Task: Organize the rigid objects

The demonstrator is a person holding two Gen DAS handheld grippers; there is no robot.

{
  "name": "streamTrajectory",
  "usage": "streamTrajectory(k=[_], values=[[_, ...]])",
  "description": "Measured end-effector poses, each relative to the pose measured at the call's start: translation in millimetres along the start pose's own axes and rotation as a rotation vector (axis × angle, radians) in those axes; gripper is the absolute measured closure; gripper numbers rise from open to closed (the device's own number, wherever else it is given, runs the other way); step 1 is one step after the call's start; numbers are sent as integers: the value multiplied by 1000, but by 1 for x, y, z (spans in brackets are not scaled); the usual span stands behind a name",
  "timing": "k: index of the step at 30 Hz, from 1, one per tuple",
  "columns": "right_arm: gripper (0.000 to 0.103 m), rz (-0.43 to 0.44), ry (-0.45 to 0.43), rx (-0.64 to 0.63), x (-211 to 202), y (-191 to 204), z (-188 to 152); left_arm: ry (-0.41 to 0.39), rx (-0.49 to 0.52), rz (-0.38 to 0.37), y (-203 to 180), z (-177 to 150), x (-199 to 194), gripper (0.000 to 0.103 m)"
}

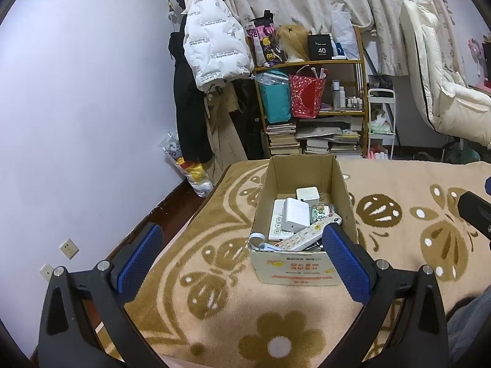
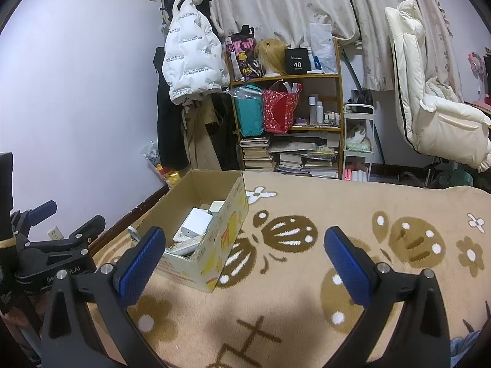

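Near the blanket's point(image 1: 196, 276) far-left corner, both empty grippers, left point(image 1: 242, 260) and right point(image 2: 242, 263), gape wide; approach the cardboard box point(image 1: 294, 271) from above, taking its contents singly.

A white jacket point(image 1: 211, 46) hangs beside a cluttered shelf point(image 1: 310, 64).

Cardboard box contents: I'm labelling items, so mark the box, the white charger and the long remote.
cardboard box point(image 1: 296, 271), left wrist view, front wall.
white charger point(image 1: 296, 214), left wrist view, top face.
long remote point(image 1: 307, 235), left wrist view, button face.
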State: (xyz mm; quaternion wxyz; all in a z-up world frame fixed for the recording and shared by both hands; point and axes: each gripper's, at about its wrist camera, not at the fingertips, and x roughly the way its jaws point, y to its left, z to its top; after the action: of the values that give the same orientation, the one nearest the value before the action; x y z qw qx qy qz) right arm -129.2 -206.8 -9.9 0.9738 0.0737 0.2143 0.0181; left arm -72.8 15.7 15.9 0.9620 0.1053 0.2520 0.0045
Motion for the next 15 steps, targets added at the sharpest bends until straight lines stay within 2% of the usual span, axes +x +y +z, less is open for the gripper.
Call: streamTrajectory(k=[15], values=[[0,-18,2,5,-2,-9,-10,2,0,4,-1,-1,1,0]])
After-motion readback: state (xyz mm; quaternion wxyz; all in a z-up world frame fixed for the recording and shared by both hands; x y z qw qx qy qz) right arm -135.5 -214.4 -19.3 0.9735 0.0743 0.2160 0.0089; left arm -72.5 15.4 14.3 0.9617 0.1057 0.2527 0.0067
